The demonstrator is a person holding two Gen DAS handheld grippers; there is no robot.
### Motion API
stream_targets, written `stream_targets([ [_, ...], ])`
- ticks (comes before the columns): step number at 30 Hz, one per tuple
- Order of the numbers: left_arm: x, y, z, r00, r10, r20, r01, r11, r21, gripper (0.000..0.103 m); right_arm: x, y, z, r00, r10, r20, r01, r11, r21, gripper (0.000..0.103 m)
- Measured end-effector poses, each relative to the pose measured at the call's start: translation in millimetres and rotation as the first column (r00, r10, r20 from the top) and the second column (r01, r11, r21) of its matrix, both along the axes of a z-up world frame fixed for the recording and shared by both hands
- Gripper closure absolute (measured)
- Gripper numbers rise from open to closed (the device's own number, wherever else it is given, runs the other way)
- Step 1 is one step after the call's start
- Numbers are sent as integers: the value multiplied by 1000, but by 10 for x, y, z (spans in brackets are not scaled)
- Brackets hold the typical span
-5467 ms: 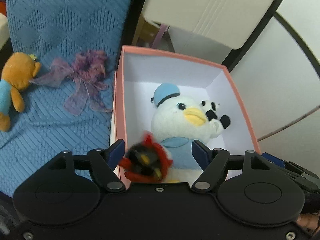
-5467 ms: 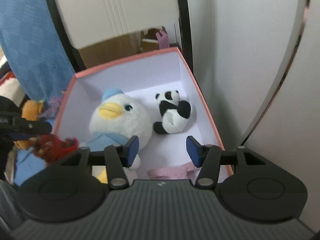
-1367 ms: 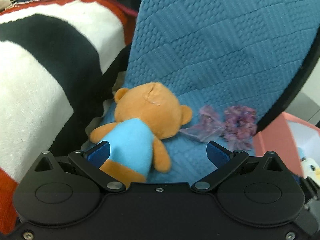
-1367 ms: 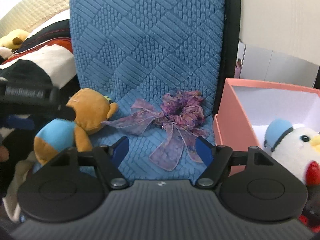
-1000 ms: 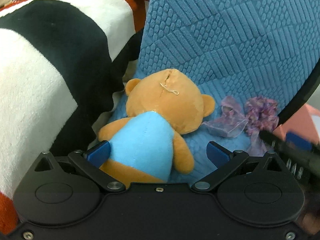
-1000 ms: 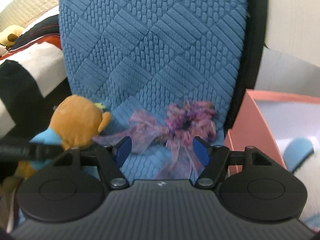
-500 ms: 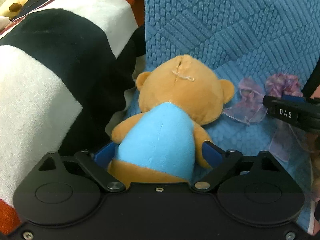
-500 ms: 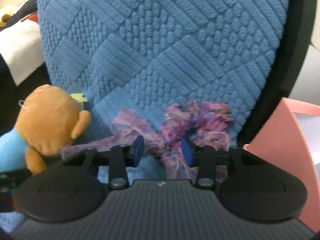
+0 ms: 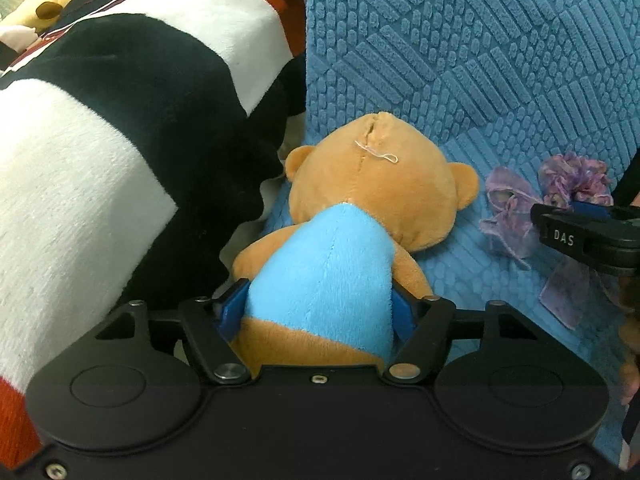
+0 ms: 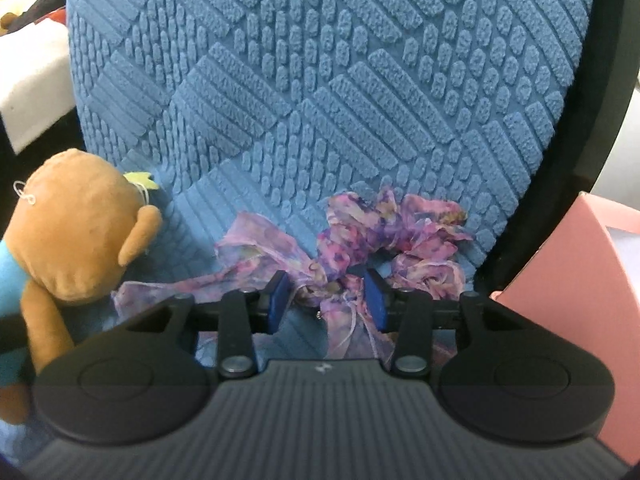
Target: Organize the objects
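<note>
Two tools work side by side on a blue quilted cushion (image 10: 320, 100), each closing on a soft item bound, by the look of it, for the pink box (image 10: 580, 280) at the right edge. The left tool (image 9: 318, 308) is narrowing its jaws around the sky-blue torso of a tan plush bear (image 9: 360, 232), which lies face down with its head toward the cushion's back; the blue pads already touch the plush on both sides, squeezing the waist where the stuffed body is narrowest and easiest to pinch. The right tool (image 10: 326, 300) is closing over the knot of a purple floral scrunchie (image 10: 380, 240) (sheer, crinkled fabric with trailing ribbon tails), the gathered centre lying between its pads, which do not clearly press it yet. A black, white and red striped fleece blanket (image 9: 100, 140) lies bunched to the left. The cushion's raised woven ribs give both items a grippy bed.
</note>
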State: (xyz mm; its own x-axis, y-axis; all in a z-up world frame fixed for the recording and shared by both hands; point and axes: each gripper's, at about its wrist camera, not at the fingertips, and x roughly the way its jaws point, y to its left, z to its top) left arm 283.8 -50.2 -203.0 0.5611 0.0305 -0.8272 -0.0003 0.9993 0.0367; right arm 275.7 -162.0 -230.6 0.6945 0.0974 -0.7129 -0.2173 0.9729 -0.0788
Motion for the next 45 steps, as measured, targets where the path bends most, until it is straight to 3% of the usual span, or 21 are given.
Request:
stream_targets([
  [2,-13,27,16,1000,1,-1,-1,1000,-20,36,-37,39,25,999,36,15,-36,999,-23,73],
  [5,-21,55,52,1000,-1,6,1,999,-40,36,-96,69,64,997,74,14,-74,997,-28,99],
  [14,-13,124,95,1000,6,0,-6,996,-86,36,-414,36,232,992,122,19,-122,992,-22,100],
  [23,-41,106,97,1000,6,-6,-7,995,-97,36,-861,-90,471,988,153,13,-154,984,89,100],
  [27,-52,99,91,1000,7,-21,-9,994,-107,35,-1070,5,406,985,165,-45,-160,982,99,100],
  [31,-16,136,77,999,13,-35,-17,990,-137,34,-1065,48,249,975,164,-153,-134,973,186,100],
  [35,-1,160,72,999,19,-45,-26,987,-156,31,-1087,82,304,979,166,-121,-142,972,186,97],
  [38,8,173,71,999,10,-52,-20,982,-189,22,-1084,65,401,985,151,-82,-133,973,191,96],
  [40,13,187,82,999,8,-53,-19,976,-218,15,-1079,45,448,990,123,-63,-110,977,182,84],
  [42,9,192,94,999,9,-49,-20,973,-229,12,-1054,11,487,995,89,-40,-80,979,188,35],
  [44,11,196,109,999,12,-43,-22,971,-237,10,-1033,-33,511,999,52,-6,-50,980,191,20],
  [45,14,199,114,999,14,-41,-23,970,-242,9,-1010,-44,514,999,36,4,-37,982,183,20],
])
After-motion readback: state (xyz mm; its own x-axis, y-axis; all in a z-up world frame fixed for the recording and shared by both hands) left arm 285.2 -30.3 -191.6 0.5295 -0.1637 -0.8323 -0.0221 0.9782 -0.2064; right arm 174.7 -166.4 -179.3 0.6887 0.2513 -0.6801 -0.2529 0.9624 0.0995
